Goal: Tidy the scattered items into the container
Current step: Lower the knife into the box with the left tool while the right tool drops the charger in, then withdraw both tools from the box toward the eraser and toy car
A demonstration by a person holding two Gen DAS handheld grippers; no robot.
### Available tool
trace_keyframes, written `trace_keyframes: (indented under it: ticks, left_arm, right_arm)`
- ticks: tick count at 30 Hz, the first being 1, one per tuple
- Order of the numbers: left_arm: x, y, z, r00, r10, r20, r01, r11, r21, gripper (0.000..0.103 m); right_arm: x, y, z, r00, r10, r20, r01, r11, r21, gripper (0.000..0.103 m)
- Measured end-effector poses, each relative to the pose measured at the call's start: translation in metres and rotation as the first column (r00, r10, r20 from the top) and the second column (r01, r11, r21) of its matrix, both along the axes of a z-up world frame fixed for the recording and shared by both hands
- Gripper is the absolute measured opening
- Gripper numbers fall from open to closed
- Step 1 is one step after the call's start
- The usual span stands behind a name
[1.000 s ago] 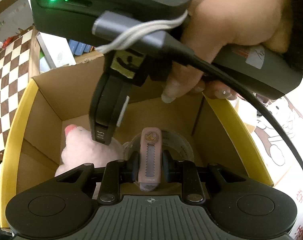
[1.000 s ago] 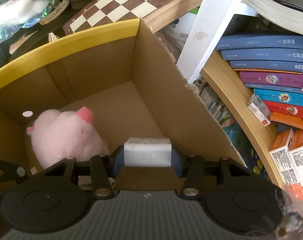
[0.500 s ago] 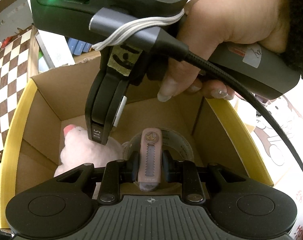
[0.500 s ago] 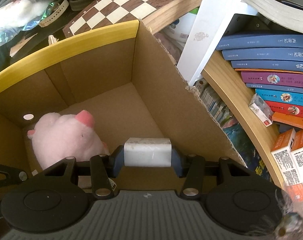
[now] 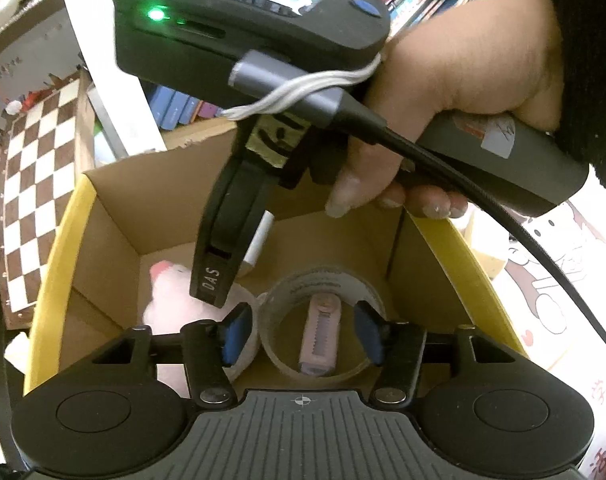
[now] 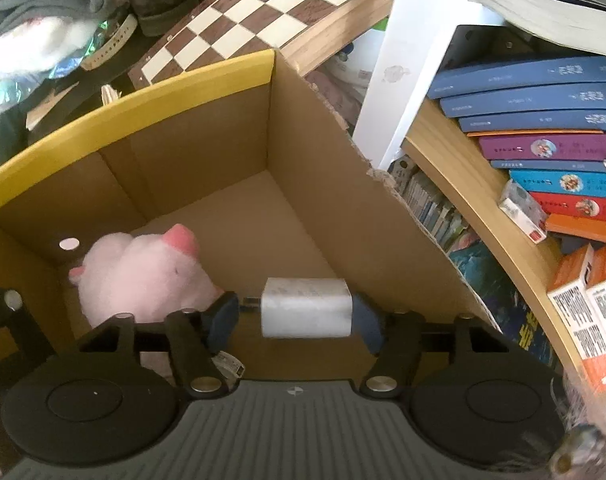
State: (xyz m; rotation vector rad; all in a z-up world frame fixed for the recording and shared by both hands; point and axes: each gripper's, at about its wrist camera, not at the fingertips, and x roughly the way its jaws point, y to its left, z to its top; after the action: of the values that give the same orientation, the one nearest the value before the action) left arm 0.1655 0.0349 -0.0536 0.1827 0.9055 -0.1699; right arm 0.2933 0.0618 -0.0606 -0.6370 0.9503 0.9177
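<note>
A cardboard box with yellow rims [image 5: 55, 264] [image 6: 123, 120] holds a pink plush pig [image 6: 143, 276] [image 5: 171, 300] and a roll of clear tape [image 5: 323, 284]. A small pink nail file [image 5: 321, 334] lies inside the tape ring. My left gripper [image 5: 301, 334] is open above the box, empty. My right gripper [image 6: 293, 316] has opened over the box; a white charger block [image 6: 306, 312] sits between its pads, touching the right one, with a gap at the left. The right gripper also shows in the left wrist view [image 5: 231, 240], with the charger [image 5: 259, 240] seen edge-on.
A chessboard [image 6: 271, 12] leans behind the box. A shelf with stacked books [image 6: 543, 140] and orange cartons [image 6: 591, 308] stands to the right. Clothes [image 6: 43, 0] lie at the far left. A white post [image 6: 415, 52] stands next to the box corner.
My left gripper opened and let go of the pink nail file, which now lies inside the tape roll. My right gripper's fingers have spread apart around the white charger.
</note>
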Motion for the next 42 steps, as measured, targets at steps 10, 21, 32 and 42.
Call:
trace_keyframes:
  ticks: [10, 21, 32, 42]
  left_arm:
    - [-0.018, 0.002, 0.019, 0.999, 0.011, 0.050, -0.012, 1.000, 0.007, 0.059]
    - [-0.044, 0.003, 0.041, 0.992, 0.022, 0.122, -0.023, 1.000, 0.011, 0.064]
    - [-0.084, 0.002, 0.066, 0.982, 0.037, 0.186, -0.038, 0.999, -0.001, 0.065]
    - [-0.110, -0.008, 0.078, 0.973, 0.008, 0.229, -0.008, 1.000, -0.001, 0.066]
  right_arm:
    - [-0.017, -0.018, 0.031, 0.999, -0.031, 0.009, 0.030, 0.996, 0.089, 0.066]
    - [-0.046, -0.059, 0.081, 0.992, -0.114, 0.057, 0.099, 0.969, 0.226, 0.066]
    - [-0.085, -0.115, 0.109, 0.969, -0.224, 0.105, 0.181, 0.931, 0.316, 0.067]
    - [-0.141, -0.172, 0.109, 0.950, -0.289, 0.119, 0.235, 0.911, 0.339, 0.070]
